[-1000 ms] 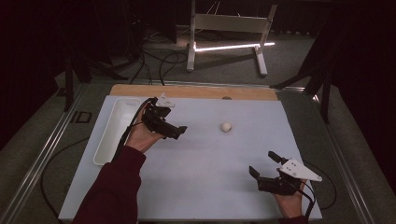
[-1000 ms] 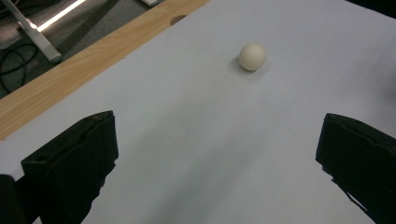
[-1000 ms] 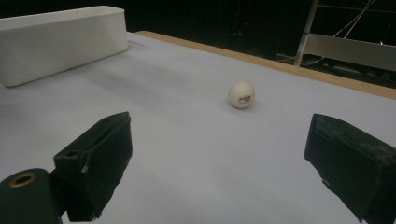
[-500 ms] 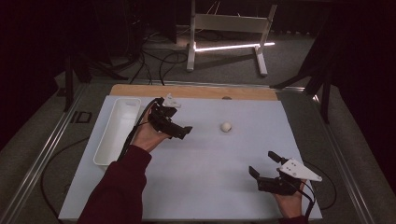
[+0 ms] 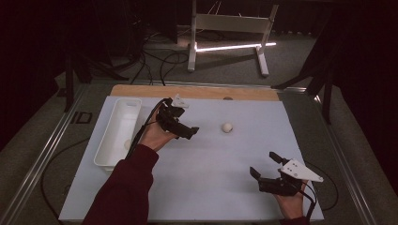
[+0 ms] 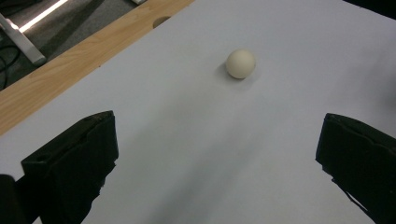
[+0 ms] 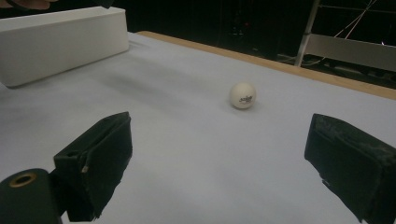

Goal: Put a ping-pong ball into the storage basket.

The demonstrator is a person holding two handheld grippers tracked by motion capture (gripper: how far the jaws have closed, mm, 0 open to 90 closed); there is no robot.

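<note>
A small white ball (image 5: 227,127) rests on the pale blue mat (image 5: 211,187), right of centre toward the back. My left gripper (image 5: 186,124) hovers just left of the ball, jaws open and empty. In the left gripper view the ball (image 6: 241,63) lies ahead, beyond the spread jaws of the left gripper (image 6: 218,123). Near the front right corner my right gripper (image 5: 264,164) stands open and empty. From the right gripper view, the ball (image 7: 242,95) sits farther off, between the wide jaws of the right gripper (image 7: 219,123).
A long white tray (image 5: 107,154) stands along the mat's left side, with a pale round thing (image 5: 127,144) inside; the tray's wall (image 7: 60,42) shows in the right gripper view. A wooden strip (image 5: 202,92) borders the mat's far edge.
My left gripper has moved right, away from the tray and toward the ball. The right gripper and the ball have stayed put.
</note>
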